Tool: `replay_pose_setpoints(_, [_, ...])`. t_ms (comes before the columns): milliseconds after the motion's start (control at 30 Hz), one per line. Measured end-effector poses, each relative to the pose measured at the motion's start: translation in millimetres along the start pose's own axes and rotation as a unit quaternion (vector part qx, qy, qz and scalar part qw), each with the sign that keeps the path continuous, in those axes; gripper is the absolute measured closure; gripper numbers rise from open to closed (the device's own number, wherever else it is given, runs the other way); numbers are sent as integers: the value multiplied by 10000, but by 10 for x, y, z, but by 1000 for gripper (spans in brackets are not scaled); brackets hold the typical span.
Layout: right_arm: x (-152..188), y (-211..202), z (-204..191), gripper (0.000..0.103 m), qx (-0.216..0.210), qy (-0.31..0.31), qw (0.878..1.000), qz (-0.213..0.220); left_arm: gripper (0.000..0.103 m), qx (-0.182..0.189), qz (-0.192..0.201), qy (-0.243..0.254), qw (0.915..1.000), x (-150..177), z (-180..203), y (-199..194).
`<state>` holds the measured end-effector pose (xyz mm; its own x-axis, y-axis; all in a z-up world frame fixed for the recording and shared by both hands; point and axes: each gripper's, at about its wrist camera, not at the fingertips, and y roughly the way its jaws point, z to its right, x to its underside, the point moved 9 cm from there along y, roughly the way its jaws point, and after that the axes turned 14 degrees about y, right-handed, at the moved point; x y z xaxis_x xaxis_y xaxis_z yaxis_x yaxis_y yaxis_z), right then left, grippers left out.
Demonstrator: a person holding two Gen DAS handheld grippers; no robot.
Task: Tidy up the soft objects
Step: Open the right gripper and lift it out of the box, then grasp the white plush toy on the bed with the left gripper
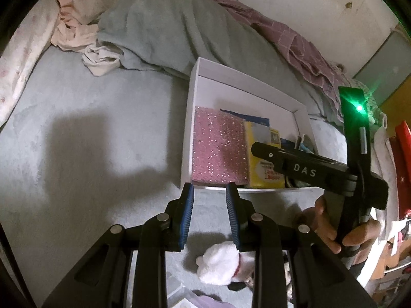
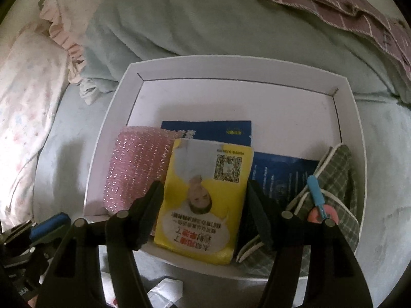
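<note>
A white box (image 2: pixel 118 118) lies on the bed. In it are a pink sparkly sponge (image 2: pixel 136 169), a yellow tissue pack (image 2: pixel 205 205), blue leaflets (image 2: pixel 221 131) and a green plaid pouch (image 2: pixel 336 179). My right gripper (image 2: pixel 205 195) is open, its jaws astride the yellow pack without closing on it. My left gripper (image 1: pixel 209 192) is open and empty just in front of the box's (image 1: pixel 195 82) near wall. A white plush toy (image 1: pixel 221 264) lies below it. The right gripper (image 1: pixel 259 148) shows over the box in the left wrist view.
A rumpled grey-green blanket (image 1: pixel 167 25), a purple checked cloth (image 1: pixel 295 38) and pink floral pillows (image 2: pixel 28 102) lie behind the box. Clear plastic packaging (image 1: pixel 185 295) lies near the plush toy. Cluttered shelves (image 1: pixel 395 205) stand at the right.
</note>
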<state>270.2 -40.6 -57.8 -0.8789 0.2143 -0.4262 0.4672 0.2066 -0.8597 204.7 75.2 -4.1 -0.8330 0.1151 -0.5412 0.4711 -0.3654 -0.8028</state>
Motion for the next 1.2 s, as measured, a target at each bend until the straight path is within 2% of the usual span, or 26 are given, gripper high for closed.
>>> replay_pose_setpoints(267, [68, -224, -45, 35, -119, -112, 9999, 40, 78, 95, -129, 171, 9997, 34, 101, -14])
replay_pose_setpoints(467, [234, -510, -101, 35, -337, -210, 9992, -12, 78, 267, -439, 267, 9983, 114, 191, 24])
replay_pose_setpoints(633, [413, -594, -90, 35, -498, -32, 9984, -282, 78, 295, -650, 427, 9965, 192, 242, 11])
replay_pose_setpoints(700, [436, -624, -72, 35, -317, 105, 9993, -171, 78, 275, -749, 551, 9953, 245, 256, 26])
replay_pose_setpoints(767, [493, -662, -45, 35, -239, 262, 9993, -84, 78, 369, -815, 607, 9941, 277, 276, 39])
replay_pose_setpoints(833, [592, -643, -65, 36, -401, 419, 9979, -297, 78, 502, -817, 538, 9939, 283, 278, 22])
replay_pose_setpoints(900, [664, -592, -86, 39, -641, 666, 9945, -501, 78, 599, -813, 521, 9935, 293, 281, 3])
replay_pose_setpoints(967, [730, -504, -60, 43, -685, 900, 9911, -699, 78, 715, -891, 589, 9917, 340, 281, -11])
replay_pose_setpoints(1000, [769, -443, -42, 49, -686, 1005, 9891, -824, 76, 736, -949, 615, 9909, 373, 268, -9])
replay_pose_setpoints(1100, [877, -263, 34, 55, -793, 1318, 9810, -1184, 64, 762, -1097, 603, 9892, 451, 210, 35])
replay_pose_setpoints(1200, [912, -196, 99, 63, -839, 1474, 9770, -1290, 63, 738, -1295, 601, 9870, 529, 172, 118])
